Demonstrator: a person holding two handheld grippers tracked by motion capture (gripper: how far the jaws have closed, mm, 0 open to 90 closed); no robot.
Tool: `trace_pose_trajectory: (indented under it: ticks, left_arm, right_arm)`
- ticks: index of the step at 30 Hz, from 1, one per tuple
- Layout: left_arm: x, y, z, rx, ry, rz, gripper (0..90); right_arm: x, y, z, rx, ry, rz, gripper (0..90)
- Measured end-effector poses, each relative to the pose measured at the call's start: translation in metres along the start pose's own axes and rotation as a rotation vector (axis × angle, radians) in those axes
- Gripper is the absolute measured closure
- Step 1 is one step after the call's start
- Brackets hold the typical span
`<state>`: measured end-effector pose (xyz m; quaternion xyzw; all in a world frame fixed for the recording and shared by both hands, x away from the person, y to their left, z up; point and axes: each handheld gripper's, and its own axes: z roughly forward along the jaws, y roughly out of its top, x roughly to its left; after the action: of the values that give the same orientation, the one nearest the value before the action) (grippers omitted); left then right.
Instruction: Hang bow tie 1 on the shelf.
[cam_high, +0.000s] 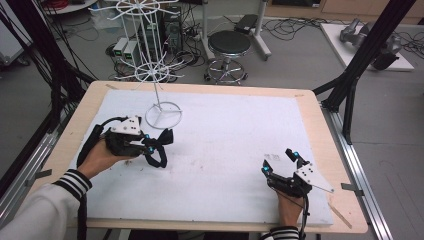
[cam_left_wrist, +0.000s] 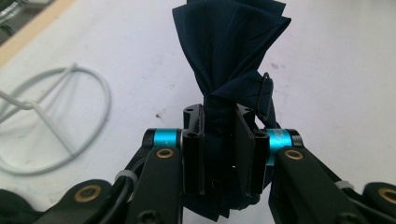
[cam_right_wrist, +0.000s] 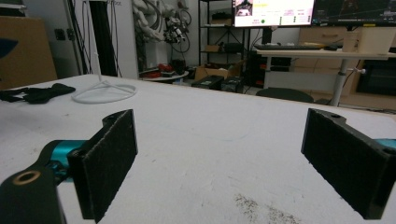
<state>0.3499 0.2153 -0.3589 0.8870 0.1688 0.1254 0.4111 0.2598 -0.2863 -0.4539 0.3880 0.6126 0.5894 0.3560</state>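
Both grippers are black linkage frames with bright blue collars at the jaw pivots and brass-coloured screws in the arms; the left gripper (cam_high: 150, 145) and right gripper (cam_high: 281, 161) each carry a grey three-cornered plate and trail a black cable. The jaw pads are flat, black and rough-textured. The person wears pale sleeves with black-and-white striped cuffs.

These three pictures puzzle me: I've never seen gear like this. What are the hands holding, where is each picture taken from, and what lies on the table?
A person sits at a table covered with a white mat, holding a hand-operated two-jaw gripper in each hand. The high view looks down from above. The other two come from cameras riding on the grippers. The left gripper is shut on a dark blue cloth, bunched between its jaws. The right gripper is open and holds nothing. A white wire rack stands on its ring base near the left gripper.
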Motion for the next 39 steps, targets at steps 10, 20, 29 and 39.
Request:
trace_pose_trajectory:
  ticks: [10,20,29,39]
  left_arm:
    - [0.012,0.0,-0.027,-0.122,0.08,-0.094,74.5]
    - [0.021,0.004,-0.047,-0.194,0.137,-0.125,74.5]
    - [0.035,0.014,-0.072,-0.268,0.181,-0.178,74.5]
    - [0.045,0.024,-0.089,-0.303,0.242,-0.19,74.5]
  right_arm:
    - [0.0,0.0,0.0,0.001,-0.002,0.0,9.9]
    - [0.0,0.0,0.0,0.002,0.0,0.005,10.0]
    - [0.0,0.0,0.0,0.002,0.0,0.006,10.0]
    - [0.0,0.0,0.0,0.0,0.001,0.006,10.0]
